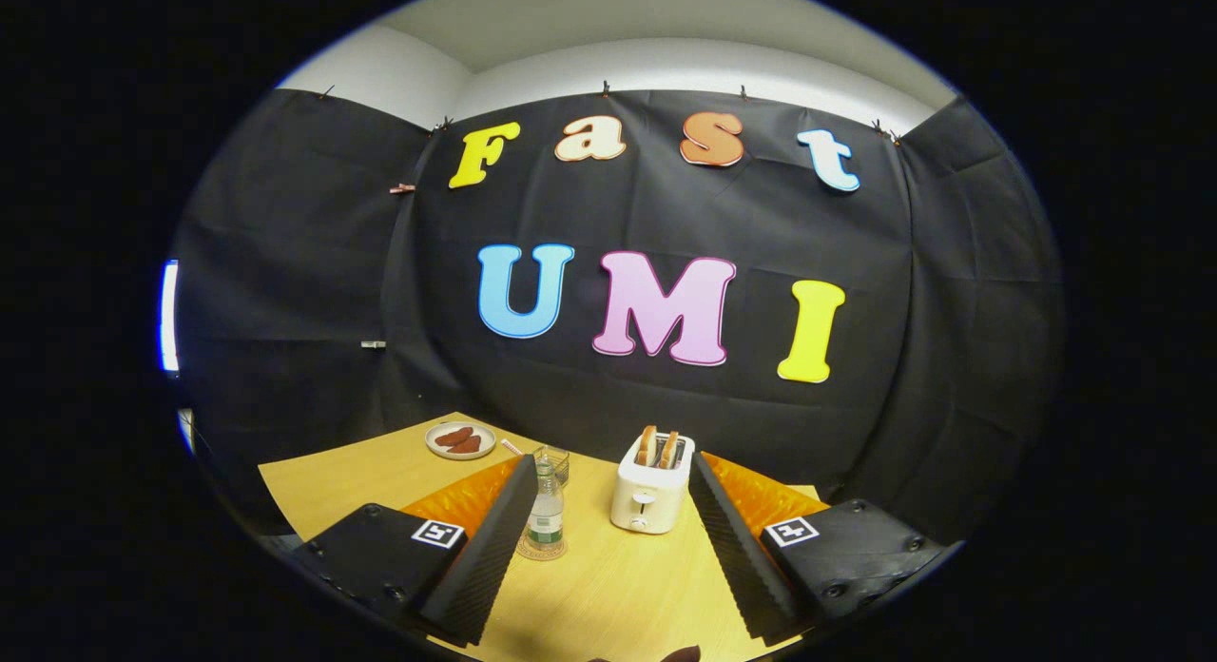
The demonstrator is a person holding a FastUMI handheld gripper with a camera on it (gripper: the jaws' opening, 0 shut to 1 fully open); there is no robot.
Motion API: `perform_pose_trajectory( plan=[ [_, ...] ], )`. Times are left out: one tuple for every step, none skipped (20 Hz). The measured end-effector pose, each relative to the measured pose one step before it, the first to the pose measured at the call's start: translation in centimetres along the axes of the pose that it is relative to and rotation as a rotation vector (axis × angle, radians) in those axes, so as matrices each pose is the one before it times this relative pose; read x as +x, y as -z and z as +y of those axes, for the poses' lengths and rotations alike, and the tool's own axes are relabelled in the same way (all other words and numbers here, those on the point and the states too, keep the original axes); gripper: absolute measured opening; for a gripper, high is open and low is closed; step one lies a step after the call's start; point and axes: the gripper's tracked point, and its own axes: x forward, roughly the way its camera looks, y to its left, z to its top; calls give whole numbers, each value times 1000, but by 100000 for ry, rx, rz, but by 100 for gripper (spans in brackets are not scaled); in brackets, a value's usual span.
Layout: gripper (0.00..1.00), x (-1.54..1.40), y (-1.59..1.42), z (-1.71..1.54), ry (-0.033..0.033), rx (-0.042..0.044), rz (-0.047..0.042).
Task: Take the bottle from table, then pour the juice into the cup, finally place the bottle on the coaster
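claw (608, 538): fingers wide apart, holding nothing
bottle (546, 510): upright on coaster (542, 551), beside left finger
cup (557, 462): just behind bottle
care: keep clear of toaster (650, 489)

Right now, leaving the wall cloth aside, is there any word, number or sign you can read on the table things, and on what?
Bottle label: print too small to read.
Square tags on the hand-held gripper: black-and-white patterns, no words.
Toaster: no marking that can be read.
So nothing can be quoted. The gripper's fingers stand open, holding nothing, with the bottle just ahead of one fingertip.
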Motion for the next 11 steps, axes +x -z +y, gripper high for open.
perform_pose_trajectory(
  plan=[
    [99, -611, -277, -92, -263, 2105, -448],
    [99, -573, -172, -60, 116, 1900, -600],
    [99, -432, -124, -314, 76, 1112, -798],
    [99, -475, -252, -637, 1028, 79, -1587],
    [98, -368, 143, -861, 1541, -1461, -300],
    [98, -468, 597, -911, 1950, -1980, 902],
    [98, -385, 434, -810, 1374, -1421, 907],
    [98, -331, 13, -448, 627, -150, 657],
    [98, -340, -169, -441, 396, 846, 213],
    [98, -332, -161, -479, 292, 803, -144],
    [98, -201, -270, -602, 771, 316, -748]
  ],
)
